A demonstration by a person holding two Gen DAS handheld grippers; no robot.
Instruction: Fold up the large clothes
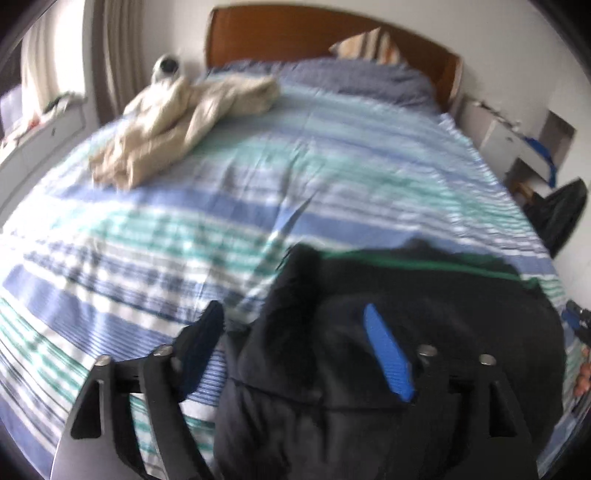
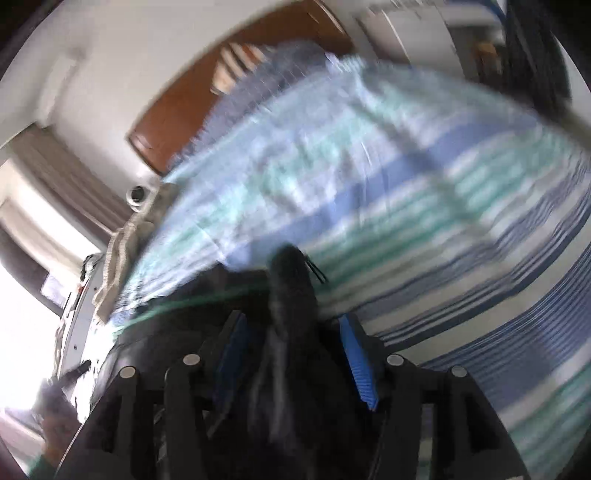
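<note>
The left gripper [image 1: 295, 354] stands wide, its two fingers well apart, with a thick fold of the black garment [image 1: 424, 332] bunched between them; whether the pads actually press the cloth I cannot tell. In this left wrist view the garment lies heaped at the near right corner of the bed [image 1: 258, 177], a thin green trim running along its far edge. A crumpled beige garment [image 1: 184, 118] sits near the far left corner, just short of the wooden headboard [image 1: 314, 33], with a striped pillow [image 1: 369, 46] propped against the board and a small round camera [image 1: 168, 66] beside the beige heap.

In the right wrist view (badly smeared by motion) the right gripper [image 2: 295, 354] is narrower, and a ridge of the same black garment [image 2: 291, 288] runs up between its fingers; it looks pinched there, the blue pads close on either side. The striped bedcover [image 2: 443, 184] fills the rest of the view, with the headboard at the far end.

My reading is that this is the opening step: both grippers taking hold of the black garment to lift and spread it flat. The next move calls for a firm hold by the left gripper, then drawing both apart toward the middle of the bed so the cloth opens without dragging the cover.
</note>
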